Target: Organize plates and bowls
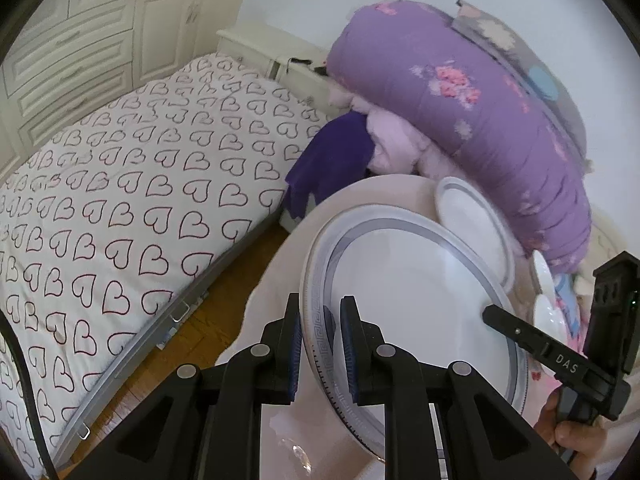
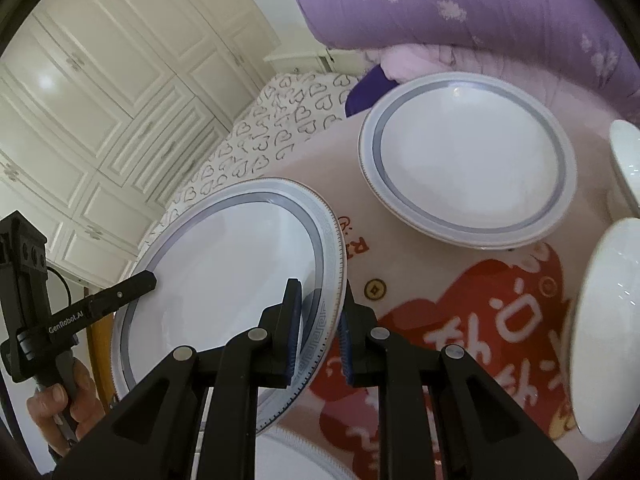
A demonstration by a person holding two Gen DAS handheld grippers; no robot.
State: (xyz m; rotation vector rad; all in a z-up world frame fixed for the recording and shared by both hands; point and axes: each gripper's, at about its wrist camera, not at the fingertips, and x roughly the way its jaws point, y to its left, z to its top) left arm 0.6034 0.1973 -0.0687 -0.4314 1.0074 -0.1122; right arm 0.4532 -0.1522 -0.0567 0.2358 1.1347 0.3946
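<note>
A large white plate with a grey patterned rim (image 1: 416,300) (image 2: 224,280) is held tilted above the table between both grippers. My left gripper (image 1: 320,344) is shut on its left rim. My right gripper (image 2: 318,340) is shut on its right rim. A second grey-rimmed plate (image 2: 468,160) lies on the pink table cover further back; it also shows in the left wrist view (image 1: 476,224). White bowls (image 2: 604,320) stand at the right edge. The other gripper's finger shows in each view (image 1: 532,340) (image 2: 116,294).
The table has a pink cloth with red print (image 2: 460,312). A purple quilt roll (image 1: 460,112) lies behind it. A bed with a heart-print sheet (image 1: 120,184) stands left, with wood floor (image 1: 200,320) between. Another plate rim (image 2: 296,452) shows below the held plate.
</note>
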